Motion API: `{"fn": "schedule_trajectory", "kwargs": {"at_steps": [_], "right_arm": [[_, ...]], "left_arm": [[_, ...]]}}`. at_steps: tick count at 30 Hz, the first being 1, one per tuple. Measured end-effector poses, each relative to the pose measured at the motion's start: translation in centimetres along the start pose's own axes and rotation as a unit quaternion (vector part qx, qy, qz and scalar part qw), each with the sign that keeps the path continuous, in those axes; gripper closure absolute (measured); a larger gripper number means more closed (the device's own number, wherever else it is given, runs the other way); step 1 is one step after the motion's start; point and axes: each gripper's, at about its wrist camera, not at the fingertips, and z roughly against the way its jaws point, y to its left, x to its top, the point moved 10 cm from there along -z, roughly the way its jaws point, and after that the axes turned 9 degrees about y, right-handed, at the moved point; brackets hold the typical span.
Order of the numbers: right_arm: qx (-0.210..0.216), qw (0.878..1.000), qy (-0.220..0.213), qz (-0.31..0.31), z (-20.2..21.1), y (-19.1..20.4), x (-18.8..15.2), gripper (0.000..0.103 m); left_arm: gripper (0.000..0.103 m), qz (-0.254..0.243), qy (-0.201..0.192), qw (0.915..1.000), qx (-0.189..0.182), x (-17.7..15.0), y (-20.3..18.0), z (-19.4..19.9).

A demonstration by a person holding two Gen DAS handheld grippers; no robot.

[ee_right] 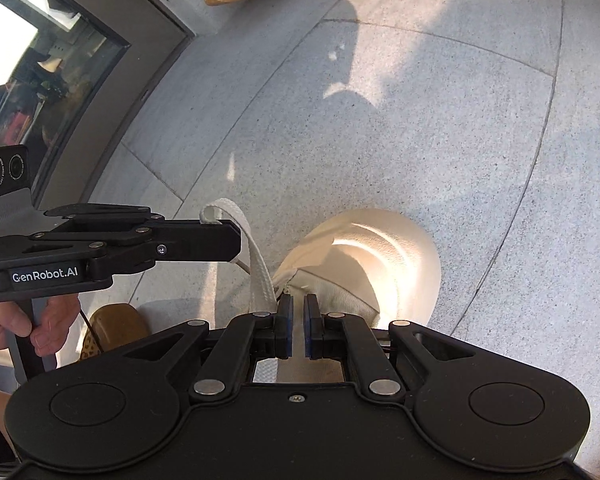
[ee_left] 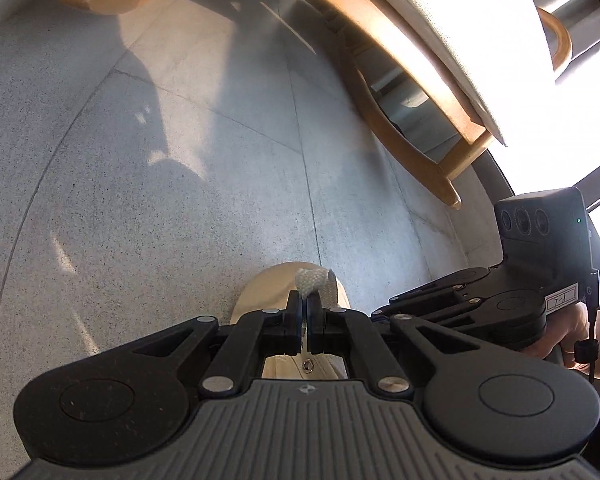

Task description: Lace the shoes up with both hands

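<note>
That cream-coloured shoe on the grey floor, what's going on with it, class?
A person holds a two-finger gripper in each hand over a cream canvas shoe on the speckled grey tiled floor. The left gripper is shut on a flat white woven lace, folded into a loop above its jaws. The right gripper is nearly closed just above the shoe's tongue, with nothing visibly clamped.

The floor (ee_right: 380, 140) ahead lay open. A chair (ee_left: 400, 92) stood on one side, a glass door (ee_right: 60, 60) on the other.
</note>
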Motion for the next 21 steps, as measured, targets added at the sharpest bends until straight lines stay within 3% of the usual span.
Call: {"fn": "schedule_trajectory", "kwargs": {"at_steps": [3, 6, 10, 21], "right_arm": [[-0.012, 1.0, -0.004, 0.026, 0.1, 0.4, -0.1, 0.098], [-0.039, 0.995, -0.007, 0.093, 0.3, 1.2, -0.5, 0.098], [-0.074, 0.978, -0.008, 0.196, 0.1, 2.5, -1.2, 0.098], [-0.068, 0.979, -0.012, 0.194, 0.0, 2.7, -1.2, 0.098]], "left_arm": [[0.102, -0.006, 0.006, 1.0, 0.003, 0.0, -0.1, -0.3], [0.102, 0.005, 0.008, 0.9999, 0.003, -0.1, 0.4, -0.5], [0.102, 0.024, 0.014, 0.9996, 0.003, -0.5, 1.0, -0.4], [0.102, 0.047, 0.011, 0.9988, -0.008, -0.8, 1.5, -0.3]]}}
